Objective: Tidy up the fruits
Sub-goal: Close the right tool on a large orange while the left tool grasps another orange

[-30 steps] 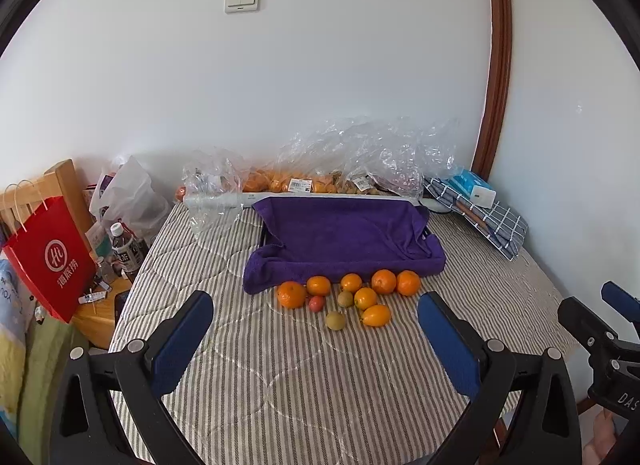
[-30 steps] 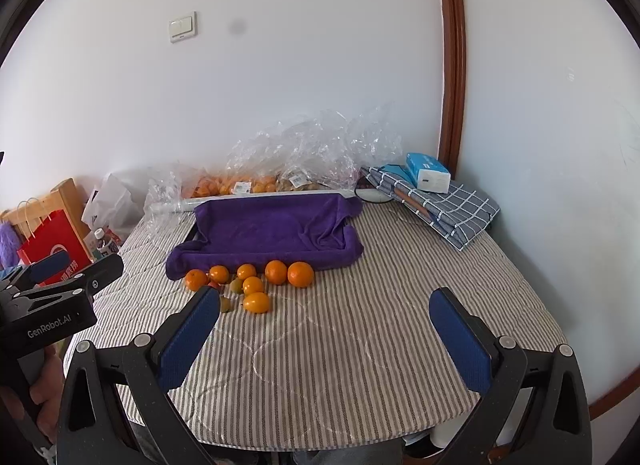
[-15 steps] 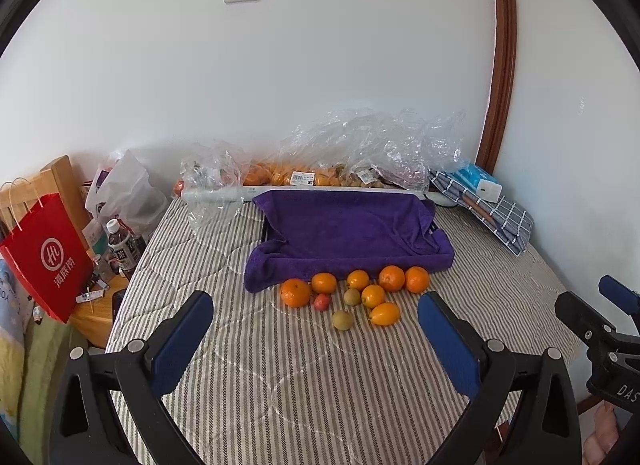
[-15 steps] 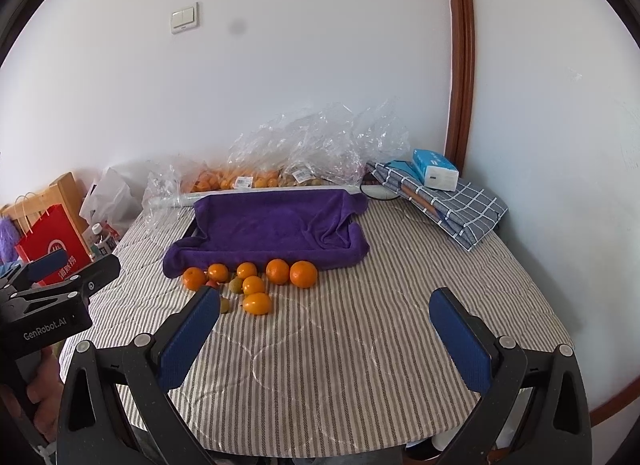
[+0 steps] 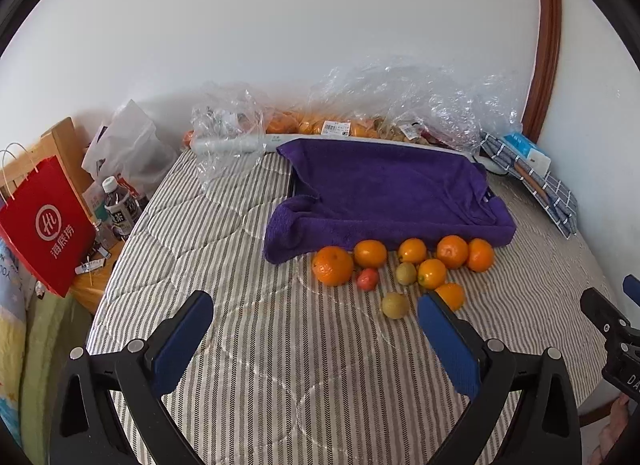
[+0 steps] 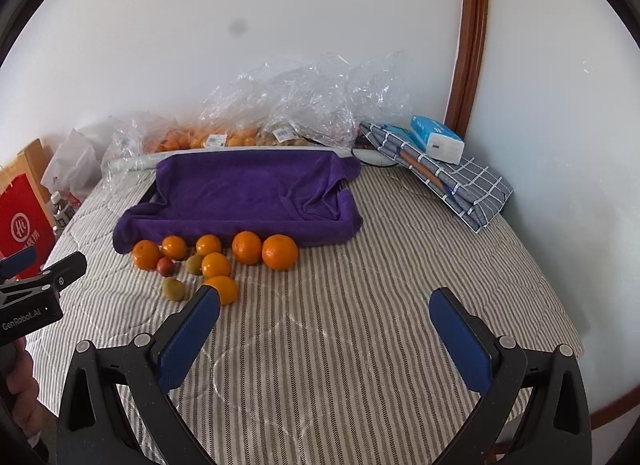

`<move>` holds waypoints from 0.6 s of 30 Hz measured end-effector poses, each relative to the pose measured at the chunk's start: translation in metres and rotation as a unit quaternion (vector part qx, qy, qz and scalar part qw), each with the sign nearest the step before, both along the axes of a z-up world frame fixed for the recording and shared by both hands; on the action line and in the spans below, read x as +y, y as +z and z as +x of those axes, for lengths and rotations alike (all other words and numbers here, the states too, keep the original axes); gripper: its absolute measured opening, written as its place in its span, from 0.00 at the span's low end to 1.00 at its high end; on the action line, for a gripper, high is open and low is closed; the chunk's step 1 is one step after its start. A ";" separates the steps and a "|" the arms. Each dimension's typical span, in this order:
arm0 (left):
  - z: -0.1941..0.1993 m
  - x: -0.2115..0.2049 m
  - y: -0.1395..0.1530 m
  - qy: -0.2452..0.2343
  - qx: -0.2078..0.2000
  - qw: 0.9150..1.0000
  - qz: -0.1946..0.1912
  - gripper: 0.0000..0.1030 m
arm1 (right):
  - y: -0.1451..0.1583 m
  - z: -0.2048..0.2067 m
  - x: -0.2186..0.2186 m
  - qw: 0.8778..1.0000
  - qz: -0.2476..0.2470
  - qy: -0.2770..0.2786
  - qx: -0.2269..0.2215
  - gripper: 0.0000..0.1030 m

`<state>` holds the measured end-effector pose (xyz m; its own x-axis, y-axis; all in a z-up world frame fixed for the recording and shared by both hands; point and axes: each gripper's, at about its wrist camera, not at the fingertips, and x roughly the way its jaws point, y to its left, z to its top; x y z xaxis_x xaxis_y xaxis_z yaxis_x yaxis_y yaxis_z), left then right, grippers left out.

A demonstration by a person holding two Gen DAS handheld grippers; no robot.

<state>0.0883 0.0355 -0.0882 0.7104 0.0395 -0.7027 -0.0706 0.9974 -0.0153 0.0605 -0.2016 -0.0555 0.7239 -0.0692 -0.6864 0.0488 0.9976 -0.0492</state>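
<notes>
Left gripper [image 5: 312, 329]: your black frame, blue ribbed pads, silver screws.
Right gripper [image 6: 324, 325]: same build as your left.
Markings: white "GenRobot.AI", left edge.
Skin: bare, bottom corners.

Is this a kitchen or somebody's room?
Probably a room in someone's home, not clearly a kitchen. A quilted striped cover lies over the surface, grocery bags of fruit sit by the wall, and a red shopping bag stands alongside.

Both wrist cams look fwd + slightly down over striped bed [image 5: 280, 345] [image 6: 360, 325] toward far wall. Left cam sits left, right cam right. Shared: fruit cluster [image 5: 400, 269] [image 6: 216, 261], purple towel [image 5: 392, 193] [image 6: 248, 193], mid-distance.
</notes>
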 end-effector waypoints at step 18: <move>0.054 0.021 -0.063 -0.003 0.054 0.999 0.002 0.99 | -0.084 0.068 -0.006 0.998 0.029 0.023 0.053 0.97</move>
